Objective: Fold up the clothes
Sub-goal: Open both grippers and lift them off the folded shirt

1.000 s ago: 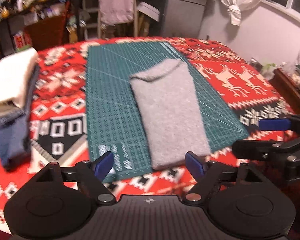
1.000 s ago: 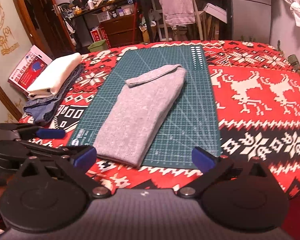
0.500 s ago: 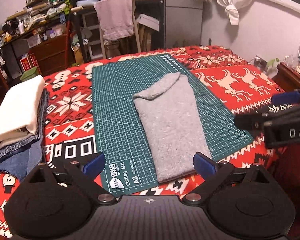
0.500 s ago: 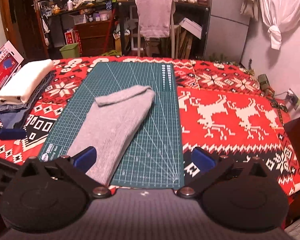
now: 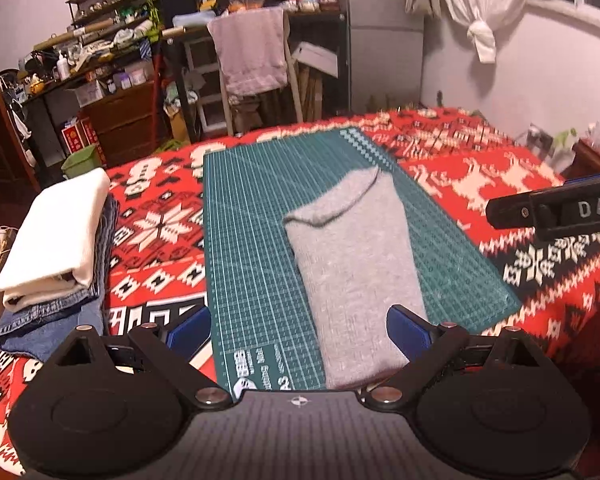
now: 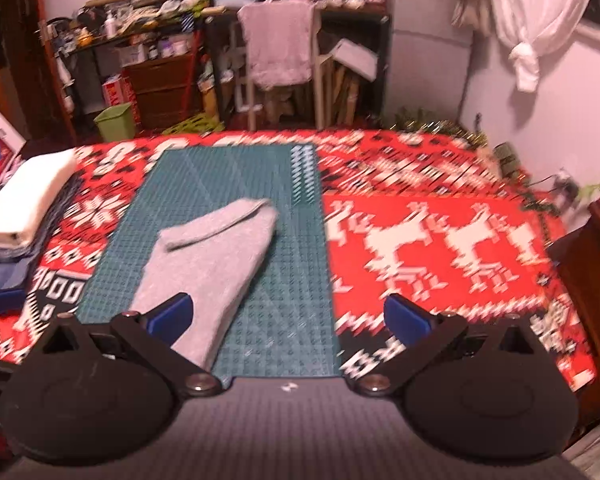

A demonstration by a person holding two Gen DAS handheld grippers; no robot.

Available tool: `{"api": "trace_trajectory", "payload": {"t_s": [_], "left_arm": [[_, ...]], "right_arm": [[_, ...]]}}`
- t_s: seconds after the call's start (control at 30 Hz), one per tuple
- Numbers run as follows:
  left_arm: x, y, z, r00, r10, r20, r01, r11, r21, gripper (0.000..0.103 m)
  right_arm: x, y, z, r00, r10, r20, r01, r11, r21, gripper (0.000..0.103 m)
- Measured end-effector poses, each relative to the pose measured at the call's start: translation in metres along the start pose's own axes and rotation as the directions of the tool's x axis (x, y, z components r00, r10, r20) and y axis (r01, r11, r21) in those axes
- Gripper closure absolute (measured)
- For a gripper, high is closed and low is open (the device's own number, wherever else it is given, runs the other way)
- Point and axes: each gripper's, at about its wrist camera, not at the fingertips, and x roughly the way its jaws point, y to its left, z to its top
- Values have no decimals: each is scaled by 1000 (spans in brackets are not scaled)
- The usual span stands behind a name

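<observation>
A grey knit garment [image 5: 356, 264], folded into a long narrow strip, lies on the green cutting mat [image 5: 252, 248]; in the right wrist view the garment [image 6: 208, 260] runs diagonally across the mat [image 6: 292, 280]. My left gripper [image 5: 298, 330] hangs open above the strip's near end, holding nothing. My right gripper [image 6: 288, 318] is open too, above the mat's near right edge, with its left fingertip [image 6: 172, 316] over the strip. The right gripper's body shows at the right edge of the left wrist view.
A stack of folded clothes [image 5: 56, 248], cream on top of denim, sits at the left on the red patterned blanket [image 5: 520, 200]. Beyond the bed are a chair draped with a pink towel [image 5: 252, 56], cluttered shelves and a green bin [image 6: 116, 120].
Both grippers have pulled back and risen from the garment, showing more of the room. The grey strip lies unchanged on the mat.
</observation>
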Motion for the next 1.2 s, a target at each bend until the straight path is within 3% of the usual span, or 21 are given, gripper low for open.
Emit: {"api": "trace_trajectory", "payload": {"t_s": [0.13, 0.27, 0.47, 0.7, 0.87, 0.93, 1.03, 1.2], "left_arm": [[0, 5, 5, 1000, -14, 17, 15, 999, -43, 8], [5, 16, 9, 996, -86, -2, 86, 990, -116, 8], [12, 35, 7, 990, -140, -22, 131, 965, -226, 8], [18, 64, 0, 987, -160, -30, 141, 934, -328, 8], [20, 86, -5, 991, -132, -33, 110, 919, -379, 8], [19, 93, -7, 991, -131, -32, 108, 912, -397, 8], [18, 101, -10, 991, -128, -30, 103, 902, -419, 8], [18, 107, -13, 990, -136, -27, 110, 893, -437, 8]], "right_arm": [[-2, -7, 4, 996, -61, 70, 62, 998, -4, 0], [14, -11, 13, 1000, -4, -15, 3, 999, -32, 0], [47, 3, 16, 990, 29, -137, -43, 994, -99, 0], [70, 23, 20, 983, 143, -115, -145, 989, -7, 0], [99, 39, 39, 936, 303, -181, -277, 949, 153, 3], [112, 46, 47, 919, 337, -206, -296, 933, 205, 12], [128, 61, 58, 899, 355, -255, -297, 924, 241, 27], [148, 79, 65, 874, 341, -347, -266, 932, 246, 36]]}}
